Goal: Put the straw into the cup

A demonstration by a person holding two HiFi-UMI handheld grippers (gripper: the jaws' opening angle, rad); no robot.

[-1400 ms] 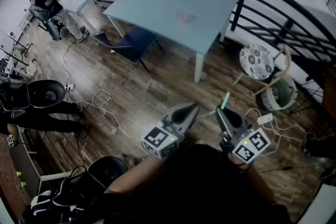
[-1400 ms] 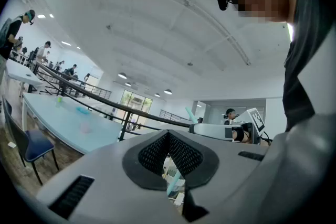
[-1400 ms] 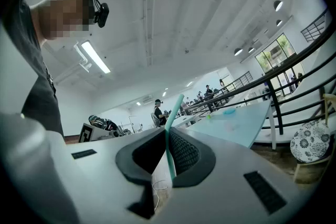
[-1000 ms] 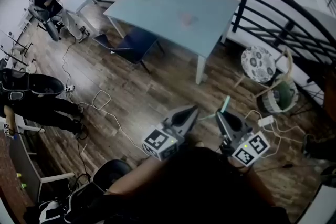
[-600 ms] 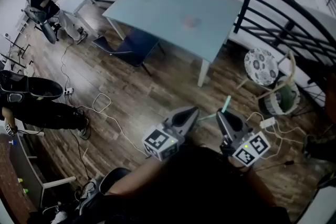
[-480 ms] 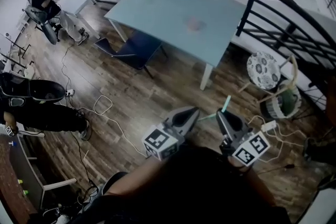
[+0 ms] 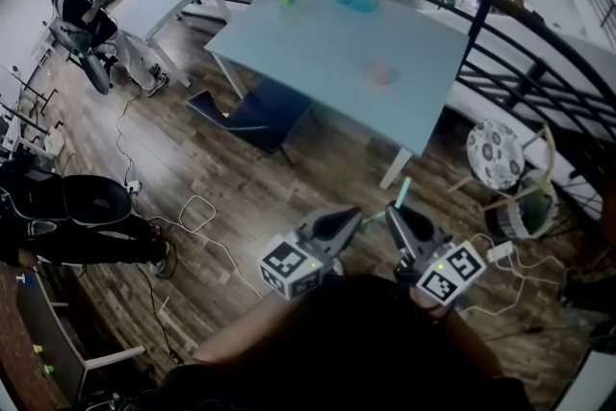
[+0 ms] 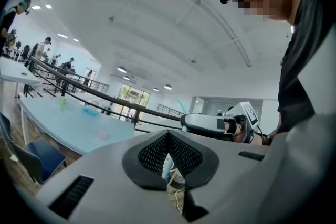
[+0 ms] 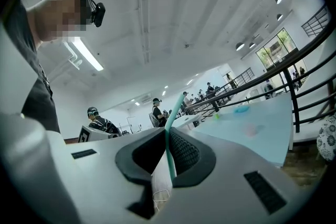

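**Both tools held forward side by side, worktop well ahead**
Your right tool [image 7: 396, 213] grips the teal straw [image 7: 403, 192], which rises upright past its tips. Your left tool [image 7: 350, 216], just beside it, is closed on nothing. Wooden floor [image 7: 241, 178] separates you from the worktop [image 7: 318, 43] edge; a railing [image 7: 520, 43] runs at right.

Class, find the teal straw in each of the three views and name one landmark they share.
Head view: straw rising from the right gripper, lower centre.
Left gripper view: right of centre, above the right gripper.
Right gripper view: centre, clamped between the jaws.
Shared landmark: pale blue table.
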